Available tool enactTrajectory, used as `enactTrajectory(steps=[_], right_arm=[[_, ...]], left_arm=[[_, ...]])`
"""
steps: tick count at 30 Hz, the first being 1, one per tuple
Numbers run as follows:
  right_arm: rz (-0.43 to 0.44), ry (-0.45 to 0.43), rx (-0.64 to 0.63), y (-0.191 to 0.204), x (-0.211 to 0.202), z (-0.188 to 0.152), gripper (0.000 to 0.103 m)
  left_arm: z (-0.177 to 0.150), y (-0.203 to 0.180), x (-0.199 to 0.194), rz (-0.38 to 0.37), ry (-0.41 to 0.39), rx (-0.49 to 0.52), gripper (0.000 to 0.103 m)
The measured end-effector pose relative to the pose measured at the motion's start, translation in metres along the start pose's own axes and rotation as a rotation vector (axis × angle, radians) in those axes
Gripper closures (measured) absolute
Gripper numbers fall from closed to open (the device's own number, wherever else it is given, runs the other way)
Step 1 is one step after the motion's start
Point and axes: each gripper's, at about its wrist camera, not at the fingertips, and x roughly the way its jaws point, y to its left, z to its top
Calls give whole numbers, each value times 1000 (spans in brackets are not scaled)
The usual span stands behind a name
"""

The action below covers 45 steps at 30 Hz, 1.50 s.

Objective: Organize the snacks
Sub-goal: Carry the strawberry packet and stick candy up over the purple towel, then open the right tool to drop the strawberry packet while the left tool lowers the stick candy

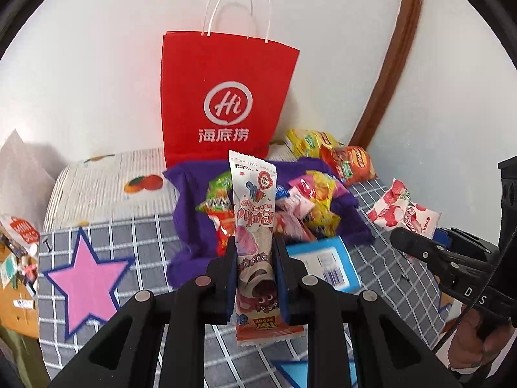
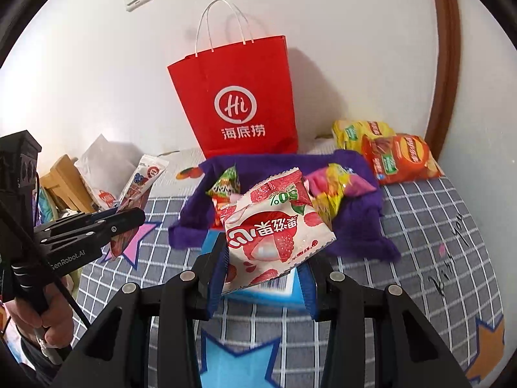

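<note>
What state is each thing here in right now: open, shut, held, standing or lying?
left gripper: shut on the long pink snack packet, held upright.
right gripper: shut on the strawberry snack pouch, lifted.
red paper bag: standing against the wall, top open.
purple cloth: spread out, loose snacks piled on it.
orange chip bag: lying flat, sealed.
blue box: lying flat.

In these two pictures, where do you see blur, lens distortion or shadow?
Left wrist view: the snacks in the purple cloth look smeared by motion; the brown door frame bends into an arc. Right wrist view: the red paper bag casts a soft shadow on the wall; black corners ring the fisheye image.
</note>
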Motion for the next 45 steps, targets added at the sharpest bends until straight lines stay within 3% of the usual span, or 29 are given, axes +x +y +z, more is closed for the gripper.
enactTrajectory(steps=[16,25,38,45], right_arm=[[-7,14,-41,-12,65,67,63],[2,19,-46,-18,96,88,63],[30,82,-45,-25,148,83,63],[34,162,-60,-21,175,74,63]], left_arm=[[59,15,65,15,23,-21,83],[73,29,95,18,35,-48,83],[60,43,136,-46,126,-92,83],[56,44,149,-15,171,-89,83]])
